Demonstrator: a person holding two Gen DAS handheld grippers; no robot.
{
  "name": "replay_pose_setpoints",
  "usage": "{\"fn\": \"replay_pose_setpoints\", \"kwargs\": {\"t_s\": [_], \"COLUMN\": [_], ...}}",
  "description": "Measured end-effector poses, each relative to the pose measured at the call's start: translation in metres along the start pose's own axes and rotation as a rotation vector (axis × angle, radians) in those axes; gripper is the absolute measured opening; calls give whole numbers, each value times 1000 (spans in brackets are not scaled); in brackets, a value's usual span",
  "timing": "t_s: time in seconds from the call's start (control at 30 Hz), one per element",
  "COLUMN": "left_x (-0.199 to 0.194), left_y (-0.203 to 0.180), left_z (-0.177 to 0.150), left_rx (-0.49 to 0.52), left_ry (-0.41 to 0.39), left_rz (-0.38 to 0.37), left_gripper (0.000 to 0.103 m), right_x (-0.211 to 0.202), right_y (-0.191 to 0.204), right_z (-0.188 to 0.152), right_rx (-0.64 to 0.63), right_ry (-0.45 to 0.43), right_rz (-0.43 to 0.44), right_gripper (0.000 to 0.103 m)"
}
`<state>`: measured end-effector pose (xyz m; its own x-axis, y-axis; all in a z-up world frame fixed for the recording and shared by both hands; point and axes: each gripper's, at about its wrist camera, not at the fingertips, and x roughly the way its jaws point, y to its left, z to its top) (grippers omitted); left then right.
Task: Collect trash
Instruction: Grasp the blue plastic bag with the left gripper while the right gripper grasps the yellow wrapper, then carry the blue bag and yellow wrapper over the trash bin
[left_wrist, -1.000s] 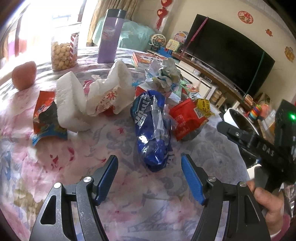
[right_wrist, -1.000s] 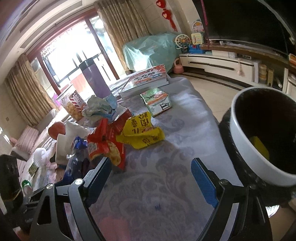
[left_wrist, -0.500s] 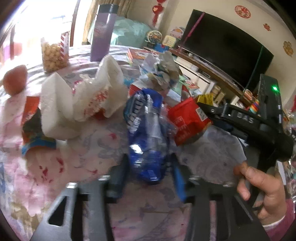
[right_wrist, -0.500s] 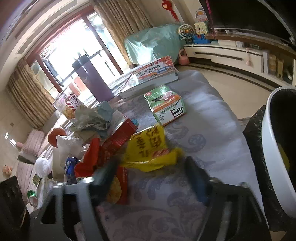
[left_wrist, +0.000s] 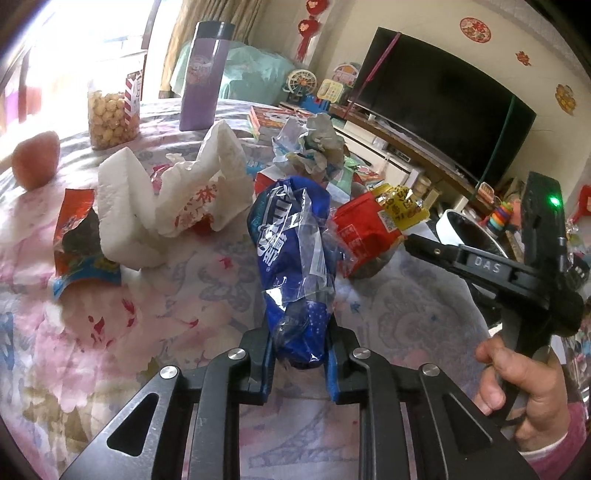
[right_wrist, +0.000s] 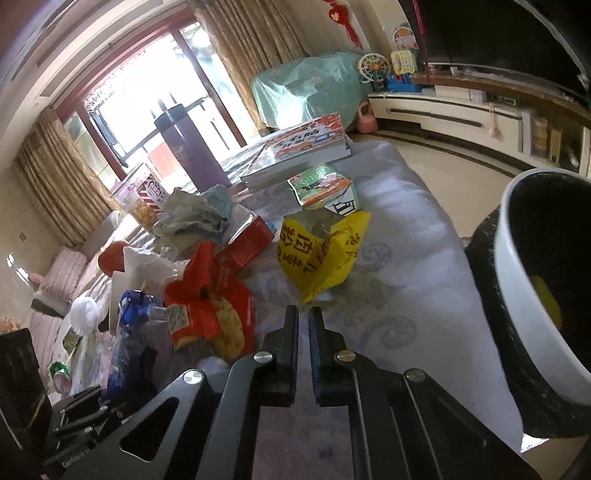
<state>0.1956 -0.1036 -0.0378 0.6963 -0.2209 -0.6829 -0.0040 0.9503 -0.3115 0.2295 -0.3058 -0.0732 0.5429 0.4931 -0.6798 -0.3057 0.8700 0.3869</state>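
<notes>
The left gripper (left_wrist: 299, 363) is found closing on the near end of a blue plastic snack bag (left_wrist: 293, 254), which lies lengthwise on the flowered counter (left_wrist: 155, 332); the blue pads are seen pressed against both sides of the bag. The right gripper (right_wrist: 303, 323) is closing too, its jaws nearly together, and the bottom corner of a yellow wrapper (right_wrist: 321, 254) is seen at the fingertips. Whether that corner is truly pinched cannot be told from the right wrist view. The white-rimmed trash bin (right_wrist: 517, 295), lined in black, stands at the right edge of the counter, with something yellow already inside.

Remaining trash is noted: a red snack bag (right_wrist: 207, 302) between the two held items, crumpled grey paper (left_wrist: 317, 147) farther back, white tissue (left_wrist: 207, 192) and a torn red wrapper (left_wrist: 74, 236) to the left.

Recommendations for the step in hand:
- The grip on the yellow corner is judged thin; it should be confirmed by a small lift before any carry.
- The blue bag is crinkly and slippery, and only its near end is held, so a slow, steady lift is advised.
- The red snack bag touches the blue one and may be dragged along; separation should be watched.
- Both items should be released only once fully over the bin's rim.
</notes>
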Motion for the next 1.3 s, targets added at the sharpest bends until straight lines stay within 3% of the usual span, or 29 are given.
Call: {"fn": "replay_pose_setpoints", "kwargs": {"t_s": [0.07, 0.17, 0.2, 0.4, 0.43, 0.47, 0.57, 0.67, 1.3], "left_x": [-4, -11, -13, -20, -21, -22, -25, -26, 0], "left_y": [0, 0, 0, 5, 5, 6, 3, -2, -64], "left_z": [-1, -1, -2, -4, -5, -5, -6, -5, 2], "left_rx": [0, 5, 8, 6, 6, 7, 15, 27, 138], "left_ry": [-11, -24, -28, -31, -32, -33, -38, -36, 19], "left_rz": [-3, -11, -11, -18, -20, -22, -35, -56, -171], "left_gripper": [20, 20, 20, 20, 20, 20, 20, 20, 20], "right_x": [-4, -5, -4, 27, 31, 35, 29, 11, -90], "right_y": [-5, -8, -7, -7, -9, -11, -10, -8, -48], "right_z": [-1, 5, 8, 34, 35, 36, 31, 22, -20], "right_rx": [32, 56, 56, 69, 74, 80, 66, 55, 128], "right_ry": [-2, -26, -40, -32, -25, -17, -32, -42, -122], "right_rz": [7, -5, -10, -31, -35, -32, -35, -21, -29], "right_gripper": [20, 63, 68, 67, 63, 51, 48, 28, 28]}}
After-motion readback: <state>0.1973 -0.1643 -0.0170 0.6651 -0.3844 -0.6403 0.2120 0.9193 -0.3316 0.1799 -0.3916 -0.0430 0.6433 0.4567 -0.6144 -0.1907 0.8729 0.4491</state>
